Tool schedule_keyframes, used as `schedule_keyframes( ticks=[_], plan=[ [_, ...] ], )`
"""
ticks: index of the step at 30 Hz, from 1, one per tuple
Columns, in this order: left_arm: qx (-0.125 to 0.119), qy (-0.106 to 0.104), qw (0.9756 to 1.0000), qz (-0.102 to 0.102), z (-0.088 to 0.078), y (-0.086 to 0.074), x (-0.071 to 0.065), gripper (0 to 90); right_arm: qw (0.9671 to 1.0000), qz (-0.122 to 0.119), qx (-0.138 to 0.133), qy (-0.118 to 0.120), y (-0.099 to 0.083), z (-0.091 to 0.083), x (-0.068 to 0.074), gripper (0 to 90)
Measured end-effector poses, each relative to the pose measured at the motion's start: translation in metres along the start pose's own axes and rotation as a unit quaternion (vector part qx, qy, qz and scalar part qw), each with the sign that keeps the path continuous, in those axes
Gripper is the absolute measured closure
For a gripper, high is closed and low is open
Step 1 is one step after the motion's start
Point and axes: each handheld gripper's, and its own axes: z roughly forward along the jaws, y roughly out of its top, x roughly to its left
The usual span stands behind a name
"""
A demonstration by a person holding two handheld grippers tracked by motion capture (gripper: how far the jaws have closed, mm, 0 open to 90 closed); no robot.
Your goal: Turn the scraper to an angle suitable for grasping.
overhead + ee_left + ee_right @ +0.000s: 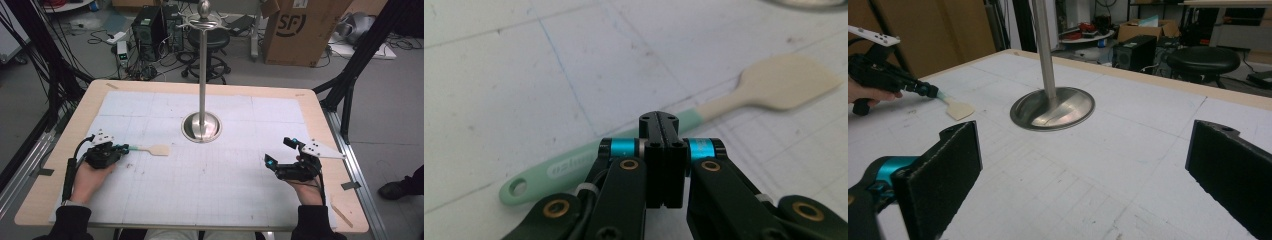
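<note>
A spatula (150,149) lies flat on the white gridded mat (210,200) at the left middle of the high view, its mint-green handle toward the left edge and its cream, paddle-shaped blade toward the centre. In the left gripper view the handle looks smooth and glossy, with a hanging hole at its rounded end and pale raised lettering along it; the blade is matte and flat with a slanted tip.

The left gripper (121,149) sits just over the handle end of the spatula. In the left gripper view its black jaws are pressed together with no gap, and the spatula passes behind them, so whether they touch the handle cannot be told.

The right gripper (280,151) rests at the right middle of the high view, well apart from the spatula. Its jaws stand wide, with nothing between them; the right gripper view shows their pads as flat, black and rough-textured.

Near the centre of the bench (320,105), above the middle of the frame, stands a polished steel stand (202,75): a round, dished base, a slim upright pole and curved hooks under a ball at the top. The bench edge is pale wood.
</note>
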Motion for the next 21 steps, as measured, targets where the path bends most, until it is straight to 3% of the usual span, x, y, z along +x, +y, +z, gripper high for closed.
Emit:
schedule_keyframes(
  ticks=[4,6,9,15,21],
  plan=[
    [0.008,-0.02,0.9996,-0.018,0.002,0.014,-0.01,89.8,1.0,0.006,0.0,0.0,0.0,-0.001,0.0,0.6],
    [0.006,-0.03,0.9995,-0.011,0.007,0.019,-0.018,89.8,1.0,0.004,-0.001,0.001,0.0,-0.001,0.0,0.6],
    [0.028,-0.03,0.9991,0.01,0.018,0.024,-0.025,89.8,1.0,0.002,-0.003,0.0,0.0,-0.001,0.0,0.6],
    [0.021,-0.019,0.9995,0.014,0.031,0.028,-0.028,89.7,1.0,0.004,-0.001,0.001,0.0,-0.001,-0.001,0.6],
    [0.032,-0.011,0.9993,0.017,0.041,0.029,-0.028,89.7,1.0,0.005,-0.004,0.0,0.0,-0.002,-0.001,0.6]
  ],
)
